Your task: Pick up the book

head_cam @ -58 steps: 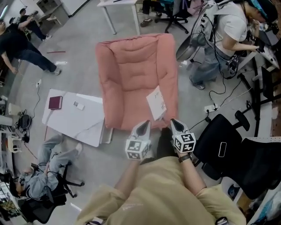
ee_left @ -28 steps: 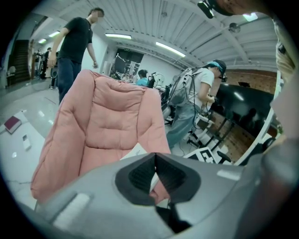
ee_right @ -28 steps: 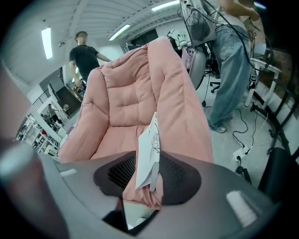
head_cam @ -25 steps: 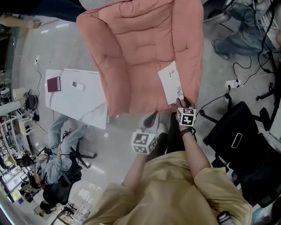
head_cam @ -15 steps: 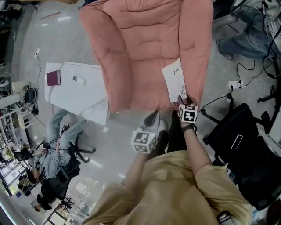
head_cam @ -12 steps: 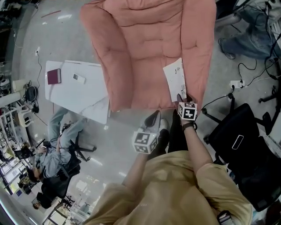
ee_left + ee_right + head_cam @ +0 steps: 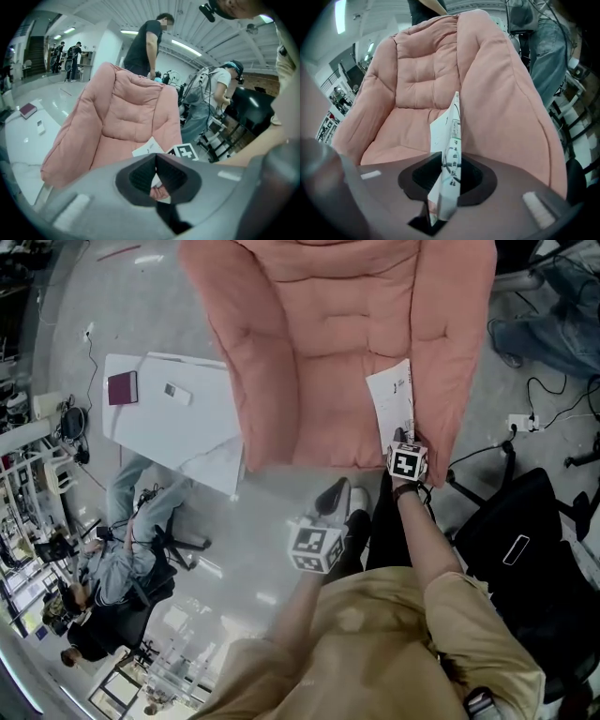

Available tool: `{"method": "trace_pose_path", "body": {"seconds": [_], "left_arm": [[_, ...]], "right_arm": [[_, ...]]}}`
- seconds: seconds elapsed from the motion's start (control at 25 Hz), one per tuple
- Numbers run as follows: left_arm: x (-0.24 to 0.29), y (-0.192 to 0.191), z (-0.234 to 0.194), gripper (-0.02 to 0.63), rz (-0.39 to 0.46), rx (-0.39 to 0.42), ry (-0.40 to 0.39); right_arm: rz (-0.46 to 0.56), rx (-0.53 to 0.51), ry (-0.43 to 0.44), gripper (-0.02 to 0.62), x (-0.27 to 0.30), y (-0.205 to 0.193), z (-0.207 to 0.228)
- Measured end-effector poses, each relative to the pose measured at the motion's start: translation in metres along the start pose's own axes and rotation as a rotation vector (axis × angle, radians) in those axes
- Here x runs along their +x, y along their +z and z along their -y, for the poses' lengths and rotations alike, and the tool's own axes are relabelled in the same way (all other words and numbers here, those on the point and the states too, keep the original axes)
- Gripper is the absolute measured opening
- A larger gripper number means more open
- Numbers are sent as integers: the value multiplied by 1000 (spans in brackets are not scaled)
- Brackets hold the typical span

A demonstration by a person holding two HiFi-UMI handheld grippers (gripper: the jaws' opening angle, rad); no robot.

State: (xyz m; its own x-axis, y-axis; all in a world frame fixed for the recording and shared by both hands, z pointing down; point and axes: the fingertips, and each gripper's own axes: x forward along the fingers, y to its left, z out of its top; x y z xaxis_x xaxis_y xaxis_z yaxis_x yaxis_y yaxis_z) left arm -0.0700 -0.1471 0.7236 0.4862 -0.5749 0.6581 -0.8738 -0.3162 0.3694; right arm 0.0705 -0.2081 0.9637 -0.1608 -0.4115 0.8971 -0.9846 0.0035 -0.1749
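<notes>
Below, a person leans over a pink armchair [image 7: 319, 343] with 2 tools, 1 in each hand. The right hand-held gripper [image 7: 401, 435] reaches down to the front of the seat, where a thin white book [image 7: 394, 399] lies along the chair's right armrest. Its jaws have just been closing with the book's near edge between them, and in the right gripper view the hand-held gripper [image 7: 449, 180] is clamped on that edge, the book [image 7: 452, 140] standing edge-on out of the grip with the armchair [image 7: 431, 70] behind it.

The left hand-held gripper [image 7: 333, 495] hangs over the grey floor [image 7: 272, 521] just in front of the chair, apart from the book. In the left gripper view its jaws [image 7: 156, 161] are pressed together with nothing held; beyond them show the armchair [image 7: 126, 117], the book [image 7: 147, 149] and the marker cube [image 7: 183, 152] of the right tool.

Left of the chair stands a low white bench [image 7: 197, 432] carrying a maroon volume [image 7: 122, 387] and a small white device [image 7: 175, 393]. A black office chair [image 7: 511, 531] sits at the right, and another person [image 7: 122, 559] sits at the lower left.
</notes>
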Motion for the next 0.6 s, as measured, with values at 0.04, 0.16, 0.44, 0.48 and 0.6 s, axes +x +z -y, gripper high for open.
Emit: {"method": "trace_pose_path", "body": {"seconds": [0.04, 0.16, 0.44, 0.48, 0.6], "left_arm": [[-2, 0, -2, 3, 5, -4, 4], [-10, 1, -5, 3, 23, -10, 10], [-42, 18, -1, 3, 95, -28, 4], [-48, 19, 1, 2, 104, -27, 4], [-58, 23, 2, 3, 125, -12, 8]], "right_arm": [[1, 4, -12, 69, -1, 1, 3], [14, 30, 21, 51, -7, 5, 4], [76, 15, 147, 48, -67, 15, -31], [87, 10, 160, 48, -81, 15, -36], [109, -35, 178, 48, -120, 13, -47]]}}
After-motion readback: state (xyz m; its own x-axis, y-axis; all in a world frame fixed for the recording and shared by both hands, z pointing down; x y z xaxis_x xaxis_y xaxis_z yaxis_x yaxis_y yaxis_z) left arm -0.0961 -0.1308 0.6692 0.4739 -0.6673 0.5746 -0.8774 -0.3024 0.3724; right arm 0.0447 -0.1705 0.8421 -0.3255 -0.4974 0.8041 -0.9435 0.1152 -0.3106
